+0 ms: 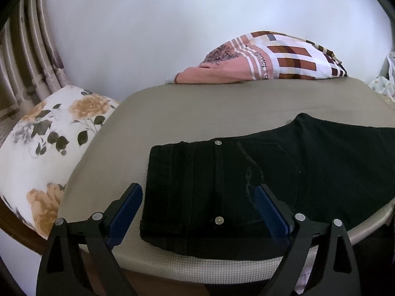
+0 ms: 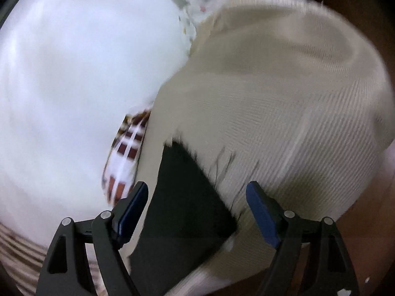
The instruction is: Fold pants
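Black pants (image 1: 246,185) lie flat on the beige padded surface (image 1: 197,103), waistband end at the left with two metal buttons showing, legs running off to the right. My left gripper (image 1: 198,192) is open and empty, jaws spread wide just above the waistband end. In the blurred right wrist view, a frayed leg end of the pants (image 2: 182,197) lies on the beige surface (image 2: 284,98). My right gripper (image 2: 197,190) is open and empty, tilted, with the leg end between its jaws.
A floral pillow (image 1: 47,148) lies off the left edge. A pink and plaid folded blanket (image 1: 259,59) sits at the far edge, also in the right wrist view (image 2: 126,153). A curtain (image 1: 22,56) hangs far left. A white wall stands behind.
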`<state>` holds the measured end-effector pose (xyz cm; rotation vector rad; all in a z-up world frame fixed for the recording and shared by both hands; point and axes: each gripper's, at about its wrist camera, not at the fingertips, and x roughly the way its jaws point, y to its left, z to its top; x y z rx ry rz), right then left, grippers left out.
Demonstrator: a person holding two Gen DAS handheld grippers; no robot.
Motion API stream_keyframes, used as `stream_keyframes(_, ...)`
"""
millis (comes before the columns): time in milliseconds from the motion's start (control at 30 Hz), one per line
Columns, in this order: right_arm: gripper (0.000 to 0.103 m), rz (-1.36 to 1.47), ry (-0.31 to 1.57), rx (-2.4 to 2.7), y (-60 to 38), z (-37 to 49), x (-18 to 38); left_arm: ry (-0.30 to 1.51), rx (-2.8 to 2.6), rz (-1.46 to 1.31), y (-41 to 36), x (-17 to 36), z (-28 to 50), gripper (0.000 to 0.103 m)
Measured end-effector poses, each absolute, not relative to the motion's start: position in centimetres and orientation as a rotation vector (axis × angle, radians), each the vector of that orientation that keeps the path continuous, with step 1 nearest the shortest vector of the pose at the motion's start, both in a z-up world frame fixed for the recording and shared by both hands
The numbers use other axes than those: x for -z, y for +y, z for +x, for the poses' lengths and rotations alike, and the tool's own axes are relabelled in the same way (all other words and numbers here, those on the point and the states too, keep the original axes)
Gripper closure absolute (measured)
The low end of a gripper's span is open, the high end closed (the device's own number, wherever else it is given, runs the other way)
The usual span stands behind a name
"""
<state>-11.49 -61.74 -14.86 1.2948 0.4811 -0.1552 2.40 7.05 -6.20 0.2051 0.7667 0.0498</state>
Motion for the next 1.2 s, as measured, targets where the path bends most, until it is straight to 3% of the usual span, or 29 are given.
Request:
stream_keyframes(400, 0.017, 1.567, 0.424, -0.134, -59.4, -11.2, 18.1, 0.769, -0.04, 0.194, 7.3, 5.9, 2.4, 0.01)
stream_keyframes(500, 0.005, 1.55, 0.395, -0.141, -59.2, -10.8, 17.5, 0.76, -0.035, 0.203, 6.9, 5.8, 2.3, 0.01)
stream_keyframes(633, 0.004, 1.448, 0.448, -0.085, -58.6, -10.1, 15.8, 0.765, -0.024, 0.213, 6.5, 6.0, 2.1, 0.01)
stream_keyframes(733, 0.009, 1.273, 0.56, -0.008, -57.5, -8.8, 13.8, 0.762, -0.02, 0.232, 6.0, 6.1, 2.0, 0.01)
stream_keyframes(800, 0.018, 1.156, 0.63, 0.048, -56.7, -8.0, 12.8, 0.757, -0.018, 0.238, 5.8, 6.0, 2.0, 0.01)
stream_keyframes(1033, 0.025, 1.131, 0.662, 0.071, -56.3, -7.2, 12.9, 0.776, -0.012, 0.236, 5.8, 6.4, 2.1, 0.009)
stream_keyframes(1067, 0.03, 1.119, 0.669, 0.076, -56.2, -7.1, 12.8, 0.778, -0.011, 0.236, 5.7, 6.5, 2.2, 0.009)
stream_keyframes(1167, 0.091, 1.055, 0.765, 0.14, -55.9, -5.9, 13.3, 0.777, -0.011, 0.239, 5.7, 6.5, 2.1, 0.009)
stream_keyframes(1200, 0.093, 1.09, 0.754, 0.129, -56.1, -6.1, 13.9, 0.777, -0.011, 0.239, 5.7, 6.5, 2.1, 0.009)
